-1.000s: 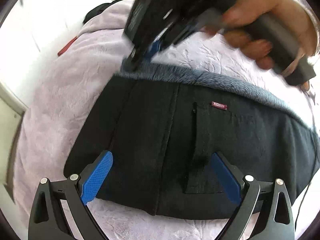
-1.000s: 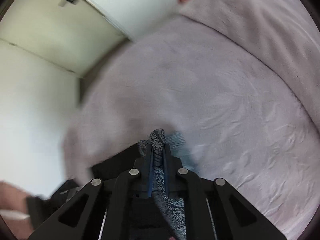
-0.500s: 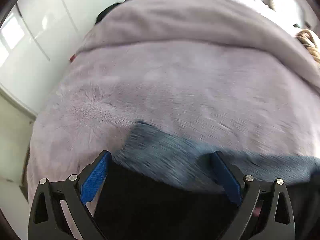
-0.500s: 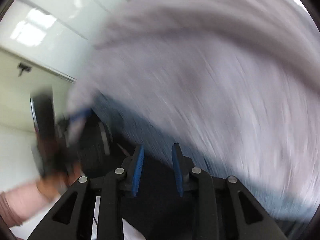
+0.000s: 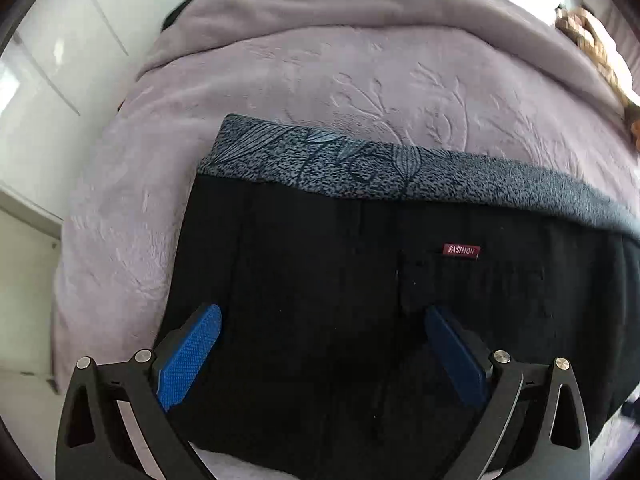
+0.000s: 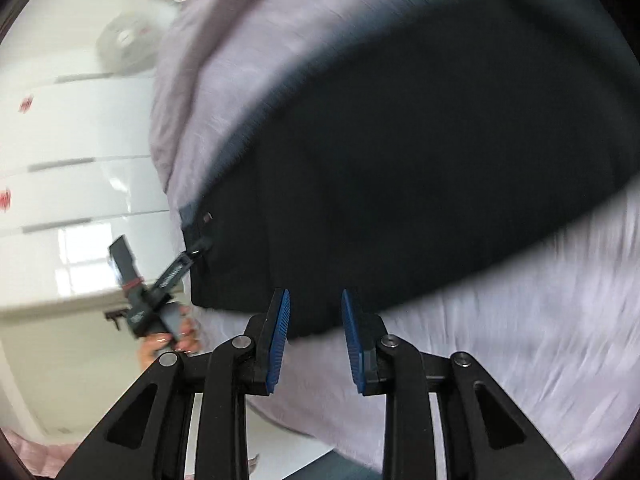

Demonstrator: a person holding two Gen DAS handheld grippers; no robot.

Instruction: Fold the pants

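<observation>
The black pants (image 5: 340, 280) lie flat on the lilac bedspread (image 5: 280, 80). A grey-blue leaf-patterned lining strip (image 5: 360, 164) shows along their far edge, and a small red label (image 5: 462, 250) sits near the middle. My left gripper (image 5: 320, 344) is open and empty, its blue pads just above the pants' near part. In the right wrist view the pants (image 6: 400, 140) fill the middle, blurred. My right gripper (image 6: 315, 312) is open and empty over their near edge. The left gripper (image 6: 160, 284) shows there at the pants' left corner.
White cabinet doors (image 5: 48, 80) stand left of the bed. A tan braided object (image 5: 592, 44) lies at the bed's far right. The bed's edge and white floor (image 6: 80, 360) are at the left in the right wrist view.
My right gripper has let go of the patterned fabric edge, opened and swung round above the pants. My left gripper swept forward over the bed and came back over the pants, still open.
</observation>
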